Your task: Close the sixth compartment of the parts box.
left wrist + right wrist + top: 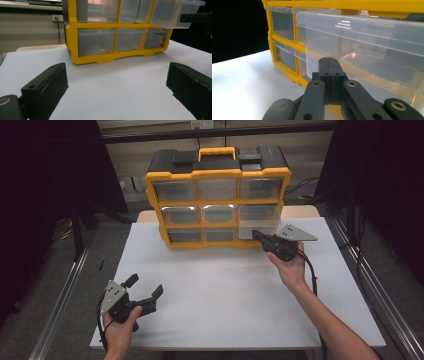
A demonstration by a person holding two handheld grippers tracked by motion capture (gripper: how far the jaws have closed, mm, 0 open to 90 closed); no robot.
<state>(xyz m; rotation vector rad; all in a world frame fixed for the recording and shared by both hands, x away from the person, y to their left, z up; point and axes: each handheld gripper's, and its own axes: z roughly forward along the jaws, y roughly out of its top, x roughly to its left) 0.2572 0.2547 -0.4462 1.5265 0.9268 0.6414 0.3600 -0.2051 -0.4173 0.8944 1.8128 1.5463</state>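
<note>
- Black jaws of the right gripper (331, 75) are pressed together right at the lens in the right gripper view, their tips against the lower front of a clear drawer (362, 50); whether they pinch its lip or just touch it I cannot tell
- That drawer (257, 231) sits in the middle row, right-hand column of the yellow organizer (218, 195), pulled partly out over the white table (225, 295); from the left gripper view the drawer (175, 13) juts well past the frame
- Left gripper (143, 292) is held low at the near left of the table with its jaws spread wide, nothing between them, well apart from the organizer (112, 42)
- Risk, as I judge it: the organizer stands free on the table with no hand steadying it, so a firm pull or push on the drawer could drag or tip the whole cabinet rather than slide the drawer
- Second risk: if the closed tips only rest on smooth plastic, they may slip off the lip and the drawer stay half out
- Third: pulled too far, the drawer could leave its slot and drop onto the table, since nothing supports it from below
</note>
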